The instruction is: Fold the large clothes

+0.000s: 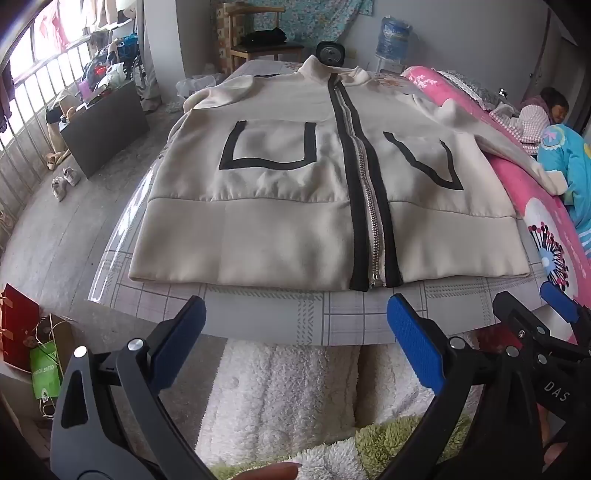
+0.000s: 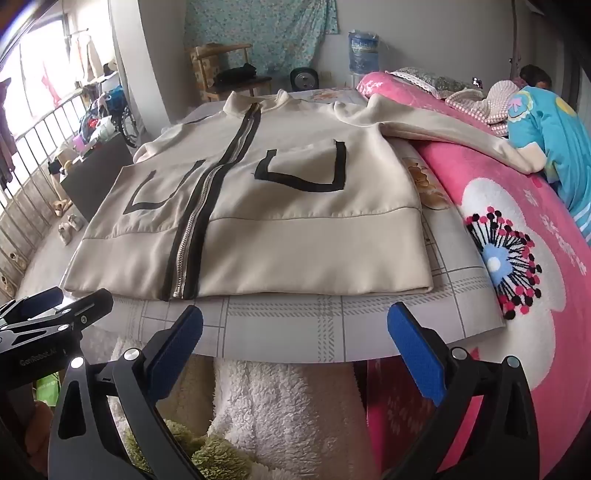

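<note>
on the table (image 1: 343, 317): cream jacket (image 1: 295, 206) lies flat, zipped, hem along the near edge.
hidden: its left sleeve drops past the far left edge; right sleeve trails onto the pink blanket (image 2: 517, 229).
left gripper (image 1: 295, 343): jaws spread wide, holding nothing, short of the hem.
right gripper (image 2: 295, 343): the same.

We are in a lived-in bedroom at home. Right of our jaws runs a bed with a pink flowered blanket (image 2: 517, 229), a person (image 1: 554, 110) lying at its far end. Ahead stand a wooden chair (image 1: 258, 40) and a water jug (image 1: 393, 37). Far left, laundry (image 1: 55, 33) hangs by a railed window, shoes (image 1: 64, 181) beneath.
</note>
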A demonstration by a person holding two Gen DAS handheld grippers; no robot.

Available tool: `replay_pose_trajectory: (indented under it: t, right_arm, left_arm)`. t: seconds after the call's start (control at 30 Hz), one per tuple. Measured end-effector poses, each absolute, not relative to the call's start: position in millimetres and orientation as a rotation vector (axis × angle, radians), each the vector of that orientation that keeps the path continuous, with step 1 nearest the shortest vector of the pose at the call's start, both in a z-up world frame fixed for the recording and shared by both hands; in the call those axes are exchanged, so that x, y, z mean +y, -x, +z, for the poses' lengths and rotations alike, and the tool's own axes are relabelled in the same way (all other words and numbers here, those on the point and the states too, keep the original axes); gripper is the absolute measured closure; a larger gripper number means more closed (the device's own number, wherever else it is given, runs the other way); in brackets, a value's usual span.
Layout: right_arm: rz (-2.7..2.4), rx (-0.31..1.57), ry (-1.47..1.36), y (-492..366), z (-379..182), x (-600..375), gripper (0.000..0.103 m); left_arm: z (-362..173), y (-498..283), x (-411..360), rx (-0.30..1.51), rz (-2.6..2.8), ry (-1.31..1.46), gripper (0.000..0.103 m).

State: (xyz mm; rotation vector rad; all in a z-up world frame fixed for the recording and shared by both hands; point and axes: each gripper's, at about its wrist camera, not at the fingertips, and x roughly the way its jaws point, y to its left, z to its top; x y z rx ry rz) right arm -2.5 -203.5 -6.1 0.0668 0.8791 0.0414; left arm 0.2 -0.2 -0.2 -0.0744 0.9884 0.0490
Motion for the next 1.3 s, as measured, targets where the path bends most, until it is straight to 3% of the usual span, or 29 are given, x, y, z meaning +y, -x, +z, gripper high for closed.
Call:
replay_pose_trajectory:
  t: [1.3]
  right_arm:
    - [0.042,0.892,-0.04,-0.2,-5.3,-199.3,0.005]
  left_arm:
    - [5.2,0.7,6.7,0.969,0.071,0.084,0.008]
